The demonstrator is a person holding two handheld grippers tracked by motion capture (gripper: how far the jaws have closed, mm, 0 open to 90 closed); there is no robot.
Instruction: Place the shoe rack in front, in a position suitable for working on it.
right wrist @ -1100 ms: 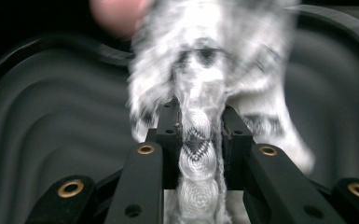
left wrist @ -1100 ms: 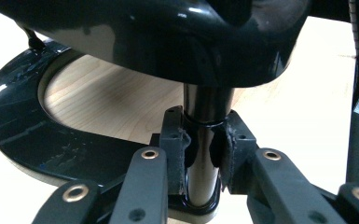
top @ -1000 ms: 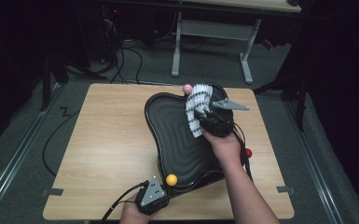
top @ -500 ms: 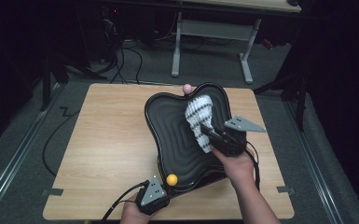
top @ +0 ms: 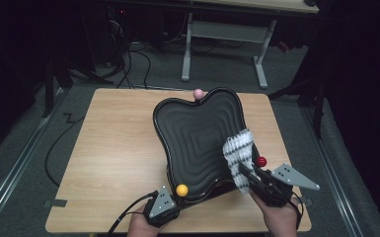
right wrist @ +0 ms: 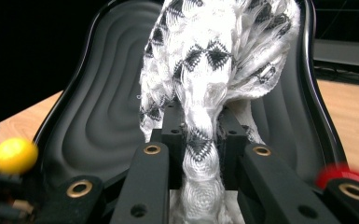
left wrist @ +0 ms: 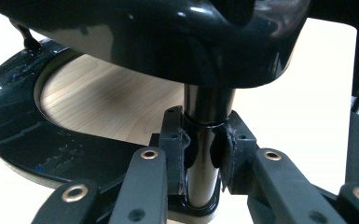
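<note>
A black, wavy-ribbed tray (top: 197, 133) stands tilted on a stand on the wooden table. My right gripper (top: 244, 173) is shut on a white cloth with black diamond patterns (top: 237, 150), which rests against the tray's near right rim. In the right gripper view the cloth (right wrist: 205, 60) bunches up between the jaws (right wrist: 199, 126) over the tray (right wrist: 102, 107). My left gripper (top: 170, 200) sits at the tray's near edge. In the left gripper view it (left wrist: 204, 149) is shut on the stand's glossy black post (left wrist: 204, 112), under the tray's underside (left wrist: 144, 28).
Coloured knobs sit on the tray's rim: a yellow ball (top: 181, 190) near the left gripper, a red ball (top: 261, 161) by the cloth, a pink ball (top: 198, 93) at the far edge. The stand's curved black base (left wrist: 9, 121) lies on the table (top: 113, 148).
My right gripper has dragged the cloth from the tray's far upper part down toward the near right rim. The left gripper has held still.
</note>
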